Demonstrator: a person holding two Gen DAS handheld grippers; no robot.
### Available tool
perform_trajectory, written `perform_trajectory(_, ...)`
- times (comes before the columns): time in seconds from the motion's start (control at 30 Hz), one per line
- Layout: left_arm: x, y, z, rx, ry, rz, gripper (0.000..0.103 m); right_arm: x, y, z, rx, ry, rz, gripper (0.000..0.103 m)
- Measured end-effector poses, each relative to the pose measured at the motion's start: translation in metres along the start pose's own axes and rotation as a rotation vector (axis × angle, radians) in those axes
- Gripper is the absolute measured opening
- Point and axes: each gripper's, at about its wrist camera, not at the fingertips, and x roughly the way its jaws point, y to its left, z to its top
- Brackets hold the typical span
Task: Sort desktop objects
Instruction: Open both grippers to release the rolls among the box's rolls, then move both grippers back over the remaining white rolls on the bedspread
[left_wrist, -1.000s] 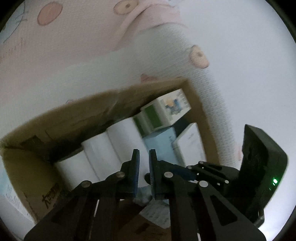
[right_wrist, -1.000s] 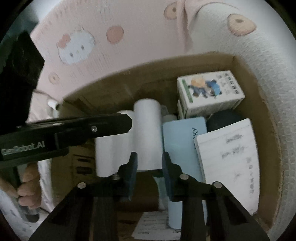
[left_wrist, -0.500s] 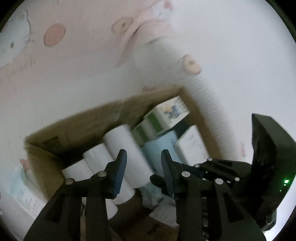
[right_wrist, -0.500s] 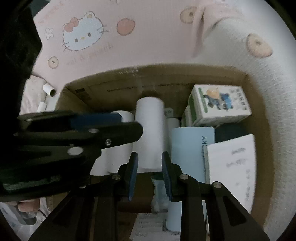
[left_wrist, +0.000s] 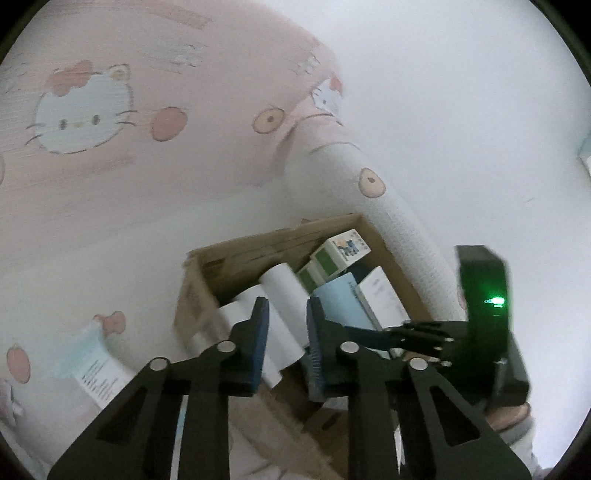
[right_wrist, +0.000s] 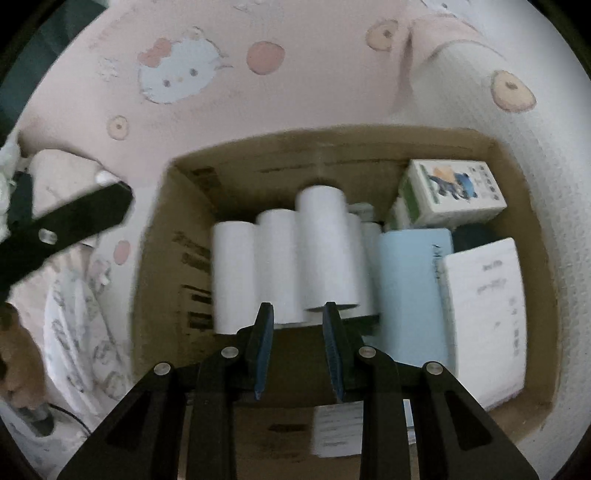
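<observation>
Left gripper: your left gripper has its jaws a little apart and closing, with nothing between the pads; the rolls seen in the gap lie farther off, down in the box.
Right gripper: your right gripper points steeply down over the box, jaws parted by a narrow gap and gripping nothing.
Just past the right fingertips: a row of white paper rolls lies side by side in the cardboard box, one roll resting on top of the others.
To the right of the rolls: a pale blue booklet lies flat, touching a white sheet with handwriting on its far side.
Beyond those: a green and white carton with a cartoon print sits in the box's far right corner, on another carton like it.
Under your right gripper: a printed slip of paper lies on the box floor.
Left of the box: your left gripper's black arm crosses the right camera's edge.
Farthest: pink bedding with cat-face prints surrounds the box.
</observation>
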Motion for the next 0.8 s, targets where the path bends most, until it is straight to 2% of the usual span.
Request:
perform_trajectory(0.07, -0.010, 0.008, -0.011, -0.016, -0.010, -0.005, 0.018, -0.006, 0.021, -0.006, -0.034, -0.034, -0.030, 0.024)
perform_trajectory(0.2, -0.028, 0.017, -0.037, 0.004, -0.036, 0.038, 0.018, -0.026, 0.060, -0.017, -0.125, -0.110, -0.096, 0.024)
perform_trajectory(0.3, -0.039, 0.026, -0.058, 0.063, -0.021, 0.060, 0.018, -0.033, 0.088, -0.026, -0.180, -0.166, -0.089, 0.024)
perform_trajectory(0.4, -0.051, 0.036, -0.077, 0.108, -0.002, 0.130, 0.018, -0.036, 0.118, -0.037, -0.217, -0.214, -0.072, 0.024)
perform_trajectory(0.5, -0.067, 0.055, -0.091, 0.096, -0.009, 0.144, 0.018, -0.034, 0.144, -0.049, -0.249, -0.262, -0.053, 0.024)
perform_trajectory(0.6, -0.088, 0.081, -0.100, 0.054, -0.064, 0.177, 0.018, -0.024, 0.167, -0.056, -0.275, -0.296, -0.032, 0.024)
perform_trajectory(0.7, -0.109, 0.109, -0.107, 0.034, -0.159, 0.251, 0.018, -0.012, 0.190, -0.056, -0.321, -0.298, -0.029, 0.024)
perform_trajectory(0.8, -0.119, 0.135, -0.117, 0.079, -0.219, 0.403, 0.018, -0.001, 0.212, -0.053, -0.351, -0.292, -0.032, 0.024)
